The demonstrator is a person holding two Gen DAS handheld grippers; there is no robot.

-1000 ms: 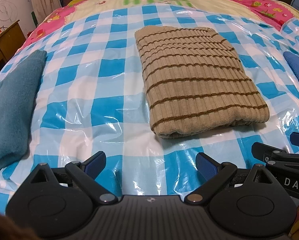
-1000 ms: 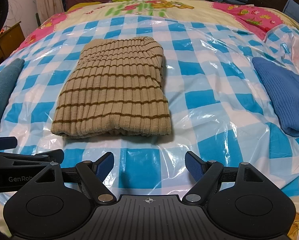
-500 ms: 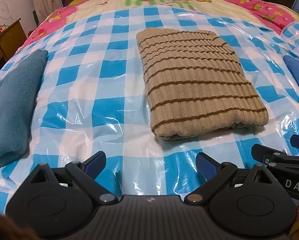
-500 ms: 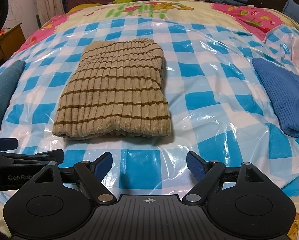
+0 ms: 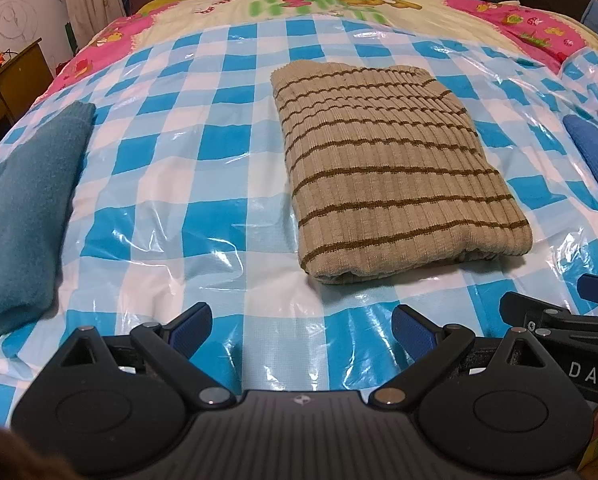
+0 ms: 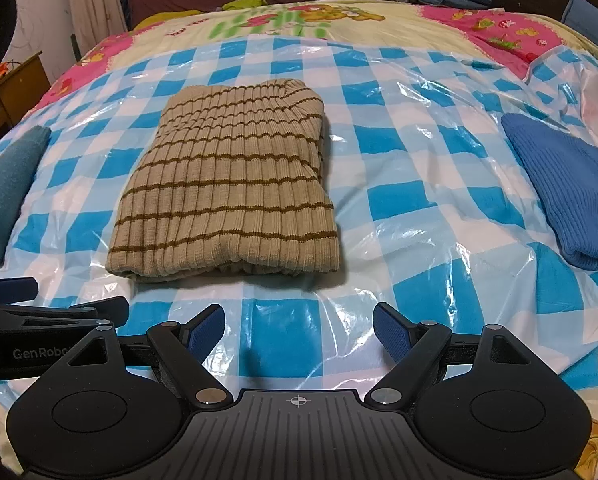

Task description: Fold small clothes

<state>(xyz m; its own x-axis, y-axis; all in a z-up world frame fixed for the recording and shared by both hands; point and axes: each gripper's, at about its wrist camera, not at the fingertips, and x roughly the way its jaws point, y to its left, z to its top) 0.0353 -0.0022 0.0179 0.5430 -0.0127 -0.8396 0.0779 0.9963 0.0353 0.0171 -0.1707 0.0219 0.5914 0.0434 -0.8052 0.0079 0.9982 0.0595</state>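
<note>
Checked blue-and-white plastic sheet [image 5: 171, 152] covers the bed, bearing the folded striped sweater [image 5: 391, 168] just beyond the left gripper [image 5: 301, 326] and right gripper [image 6: 299, 330], both spread wide, empty.

"DAS" on right hand-held gripper [image 5: 597, 300], "GenRob" on left hand-held gripper [image 6: 55, 294]

You have a folded beige ribbed knit sweater [image 5: 395, 184] crossed by thin dark-brown stripes. It lies on a glossy plastic sheet [image 5: 171, 216] checked in bright blue, pale blue and white. To your left sits a teal fleece garment [image 5: 23, 208], to your right a royal-blue knit garment [image 6: 571, 192]. Your black grippers carry dark-blue fingertip pads [image 6: 203, 330]. Beyond, the cartoon-print bedspread [image 6: 499, 24] shows cream, pink and green.
</note>
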